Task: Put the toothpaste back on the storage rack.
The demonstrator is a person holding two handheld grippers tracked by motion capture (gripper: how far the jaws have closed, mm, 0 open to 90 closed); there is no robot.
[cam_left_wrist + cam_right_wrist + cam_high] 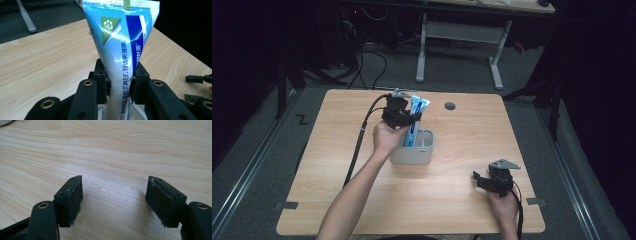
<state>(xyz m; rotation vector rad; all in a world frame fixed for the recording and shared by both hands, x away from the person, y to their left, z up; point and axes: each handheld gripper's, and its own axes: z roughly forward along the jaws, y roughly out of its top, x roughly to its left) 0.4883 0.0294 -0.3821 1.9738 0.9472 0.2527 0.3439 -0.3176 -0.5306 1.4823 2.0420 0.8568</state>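
Note:
A blue and white toothpaste tube (416,118) stands upright, its lower end down in a grey holder cup (413,155) at the middle of the table. My left gripper (404,117) is shut on the tube. In the left gripper view the tube (120,50) rises between the two black pads, which press on its sides around my left gripper (121,80). My right gripper (478,178) rests low over the wood near the front right, held by a hand. In the right gripper view my right gripper (113,195) stands open with bare wood between the pads.
The wooden table (337,165) has a round cable hole (450,106) near its far edge. A white desk frame (462,35) stands on the floor behind. The left gripper's cable (359,140) trails across the table's left part.

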